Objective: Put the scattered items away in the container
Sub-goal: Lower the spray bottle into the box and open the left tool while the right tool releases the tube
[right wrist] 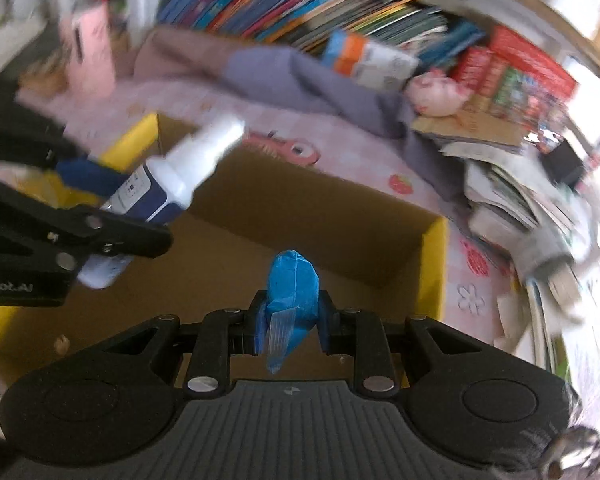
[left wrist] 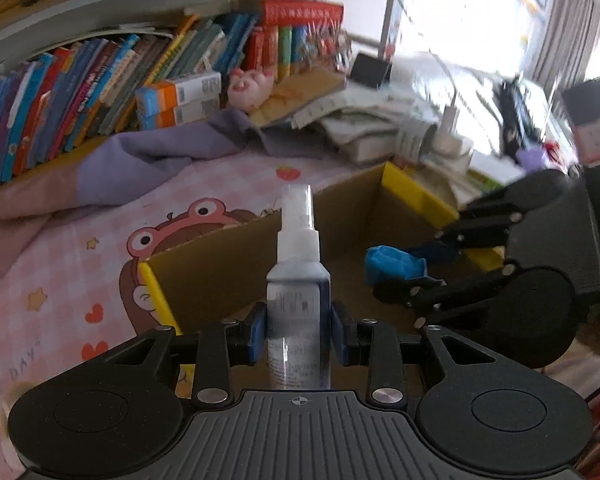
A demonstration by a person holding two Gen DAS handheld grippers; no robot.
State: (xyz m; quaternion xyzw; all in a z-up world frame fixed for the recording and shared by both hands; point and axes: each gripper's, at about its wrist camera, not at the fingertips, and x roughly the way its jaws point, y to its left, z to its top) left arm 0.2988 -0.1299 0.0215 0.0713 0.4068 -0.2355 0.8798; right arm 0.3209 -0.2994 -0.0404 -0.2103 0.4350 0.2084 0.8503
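Note:
My left gripper (left wrist: pixel 299 334) is shut on a white and dark blue spray bottle (left wrist: pixel 298 280) and holds it above the open cardboard box (left wrist: pixel 220 264) with yellow flaps. My right gripper (right wrist: pixel 292 322) is shut on a crumpled blue packet (right wrist: pixel 294 292), also held over the box (right wrist: pixel 340 216). The right gripper (left wrist: pixel 428 276) with the blue packet (left wrist: pixel 392 266) shows at the right of the left wrist view. The left gripper (right wrist: pixel 100 208) with the bottle (right wrist: pixel 168 176) shows at the left of the right wrist view.
The box sits on a pink cartoon cloth (left wrist: pixel 80 280). A purple cloth (left wrist: pixel 152 160), a pink pig plush (left wrist: pixel 248 88), orange and blue cartons (left wrist: pixel 176 100) and a row of books (left wrist: pixel 80 96) lie behind. Stacked papers (left wrist: pixel 364 128) lie to the right.

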